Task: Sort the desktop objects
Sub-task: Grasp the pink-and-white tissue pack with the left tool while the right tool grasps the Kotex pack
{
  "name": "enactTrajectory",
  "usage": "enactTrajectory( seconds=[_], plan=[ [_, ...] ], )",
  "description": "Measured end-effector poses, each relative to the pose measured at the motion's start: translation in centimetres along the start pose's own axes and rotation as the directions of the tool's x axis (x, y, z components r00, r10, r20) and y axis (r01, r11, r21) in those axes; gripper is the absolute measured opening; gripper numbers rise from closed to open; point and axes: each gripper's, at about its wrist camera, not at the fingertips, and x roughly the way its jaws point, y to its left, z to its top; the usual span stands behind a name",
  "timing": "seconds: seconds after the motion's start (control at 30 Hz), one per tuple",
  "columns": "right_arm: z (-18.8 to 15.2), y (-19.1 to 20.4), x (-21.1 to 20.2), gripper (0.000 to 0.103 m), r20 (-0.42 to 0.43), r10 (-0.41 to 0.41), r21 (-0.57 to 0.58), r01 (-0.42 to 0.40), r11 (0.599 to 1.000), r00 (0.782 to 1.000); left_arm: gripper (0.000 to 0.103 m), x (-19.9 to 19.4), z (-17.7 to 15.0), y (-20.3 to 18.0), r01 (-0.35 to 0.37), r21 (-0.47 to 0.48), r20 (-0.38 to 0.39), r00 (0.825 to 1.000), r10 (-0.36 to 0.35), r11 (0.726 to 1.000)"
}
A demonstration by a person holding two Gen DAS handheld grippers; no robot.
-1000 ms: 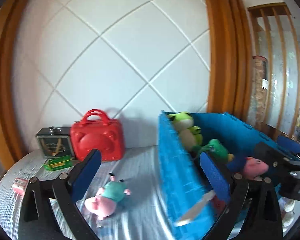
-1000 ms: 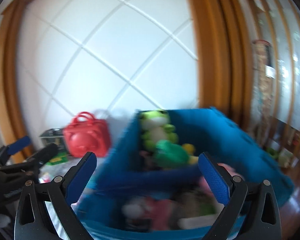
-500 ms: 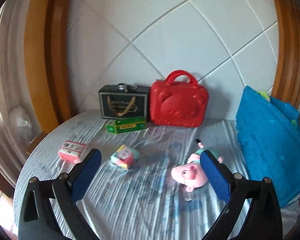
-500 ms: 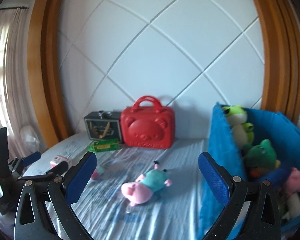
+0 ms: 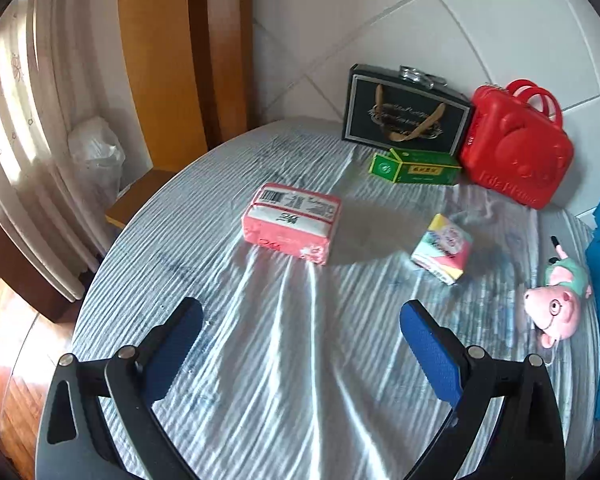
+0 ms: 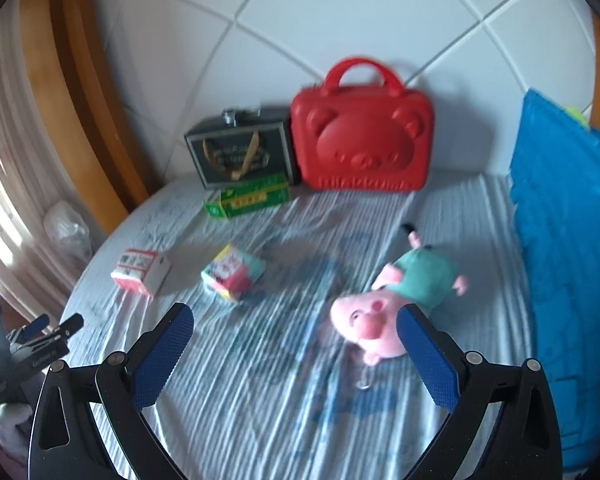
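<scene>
On the pink pack (image 5: 291,222), perhaps "24"; left gripper (image 5: 300,332), right gripper (image 6: 294,336) wide, empty.

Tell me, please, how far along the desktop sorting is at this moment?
Done: a green toy peeks over the blue bin. In hand: nothing; the left hand-held gripper and right hand-held gripper are open. Left: the pig plush, pink packet, colourful packet and green box lie on the table.
</scene>
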Motion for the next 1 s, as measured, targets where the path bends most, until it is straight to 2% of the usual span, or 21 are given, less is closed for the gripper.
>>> enactTrajectory(
  seconds=[0.1, 0.2, 0.4, 0.5, 0.67, 0.73, 0.8, 0.9, 1.0],
  plan=[
    [0.4, 1.4, 4.0, 0.103, -0.083, 0.004, 0.023, -0.002, 1.0, 0.997, 0.1, 3.7, 1.4, 1.8, -0.017, -0.008, -0.049, 0.999, 0.017, 1.0],
    [1.0, 2.8, 7.7, 0.103, -0.147, 0.011, 0.031, -0.006, 0.999, 0.989, 0.1, 7.4, 2.8, 2.2, 0.002, -0.011, -0.089, 0.996, -0.003, 1.0],
    [3.1, 5.7, 15.1, 0.103, -0.233, -0.007, 0.005, 0.008, 1.0, 0.973, 0.1, 14.1, 4.8, 0.2, 0.047, 0.011, -0.166, 0.985, -0.045, 0.999],
    [3.7, 6.8, 18.6, 0.103, -0.277, -0.01, -0.004, 0.01, 1.0, 0.961, 0.1, 17.1, 5.3, -0.9, 0.047, 0.038, -0.199, 0.979, -0.038, 0.998],
    [4.1, 8.4, 23.1, 0.103, -0.345, -0.014, -0.016, 0.009, 1.0, 0.939, 0.1, 20.4, 5.6, -1.0, 0.028, 0.063, -0.232, 0.973, -0.013, 0.998],
    [4.2, 9.0, 24.8, 0.103, -0.364, -0.022, -0.016, 0.018, 1.0, 0.931, 0.1, 20.9, 5.4, -0.1, 0.004, 0.061, -0.235, 0.972, 0.01, 0.998],
    [4.1, 9.6, 26.3, 0.103, -0.385, -0.03, -0.012, 0.027, 1.0, 0.922, 0.1, 21.2, 5.0, 1.5, 0.012, 0.039, -0.247, 0.969, -0.002, 0.999],
    [3.8, 10.4, 28.1, 0.103, -0.414, -0.033, -0.025, 0.025, 0.999, 0.91, 0.101, 21.1, 4.3, 4.5, -0.057, 0.031, -0.251, 0.966, 0.063, 0.998],
    [3.5, 11.0, 29.0, 0.103, -0.43, -0.044, -0.046, 0.027, 0.999, 0.902, 0.101, 21.2, 3.3, 7.9, -0.161, 0.034, -0.275, 0.947, 0.164, 0.986]
  ],
)
